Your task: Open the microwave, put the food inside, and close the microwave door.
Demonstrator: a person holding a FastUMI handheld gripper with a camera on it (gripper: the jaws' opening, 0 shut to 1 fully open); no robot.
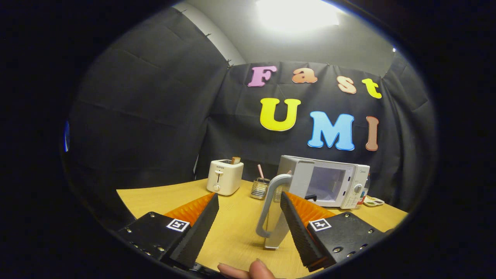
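Note:
A white microwave (350, 182) stands on the wooden table (236, 232) beyond my fingers, with its control panel on the right. Its door (276, 228) is swung out toward me, edge-on, and the curved grey handle (268, 209) faces left. My gripper (248, 197) is open. The handle and door edge sit between the fingers, close against the right finger (296, 224) and well apart from the left finger (197, 232). The lit cavity (327, 183) shows behind the door. A small dark shape (310, 198) lies at its lower left; I cannot tell what it is.
A white toaster (224, 177) with a slice sticking out stands at the back left of the table. A wire holder (259, 188) with a pink stick is between it and the microwave. A small dish (374, 201) lies right of the microwave. A person's fingertip (255, 270) shows below the fingers.

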